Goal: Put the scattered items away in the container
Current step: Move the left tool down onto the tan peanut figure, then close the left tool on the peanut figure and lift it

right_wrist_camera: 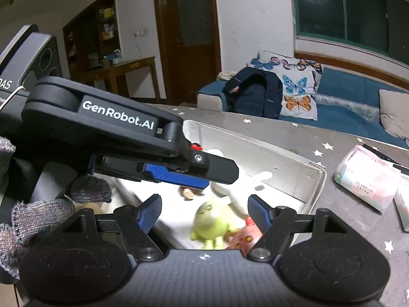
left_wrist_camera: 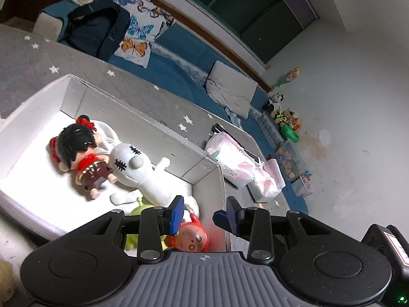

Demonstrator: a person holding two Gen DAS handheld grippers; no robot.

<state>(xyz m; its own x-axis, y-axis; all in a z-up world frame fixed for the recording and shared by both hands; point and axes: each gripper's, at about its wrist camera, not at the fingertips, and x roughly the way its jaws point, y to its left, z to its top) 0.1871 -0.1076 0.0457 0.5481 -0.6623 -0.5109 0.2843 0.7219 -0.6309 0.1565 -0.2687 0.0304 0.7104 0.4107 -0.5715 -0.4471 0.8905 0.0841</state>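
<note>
A white open box (left_wrist_camera: pixel 30 107) lies on the grey star-print mat. Inside it lie a black-haired doll in a brown dress (left_wrist_camera: pixel 81 158), a long white plush (left_wrist_camera: pixel 150 176), a green alien toy (left_wrist_camera: pixel 138 212) and a small red-hooded figure (left_wrist_camera: pixel 191 238). My left gripper (left_wrist_camera: pixel 204 212) hangs over the box's near corner, open, with nothing between its blue pads. My right gripper (right_wrist_camera: pixel 204 212) is open and empty above the green alien toy (right_wrist_camera: pixel 212 220) and the red figure (right_wrist_camera: pixel 242 235) in the box (right_wrist_camera: pixel 317 186). The left gripper's body (right_wrist_camera: pixel 127 138) crosses the right wrist view from the left.
A pink-and-white tissue pack (left_wrist_camera: pixel 237 161) lies on the star mat (left_wrist_camera: pixel 38 58) past the box. Behind are a blue sofa (left_wrist_camera: pixel 179 58) with a butterfly pillow (left_wrist_camera: pixel 138 33) and a dark backpack (left_wrist_camera: pixel 97 28). Small toys (left_wrist_camera: pixel 286 120) stand by the wall. A gloved hand (right_wrist_camera: pixel 38 217) shows at left.
</note>
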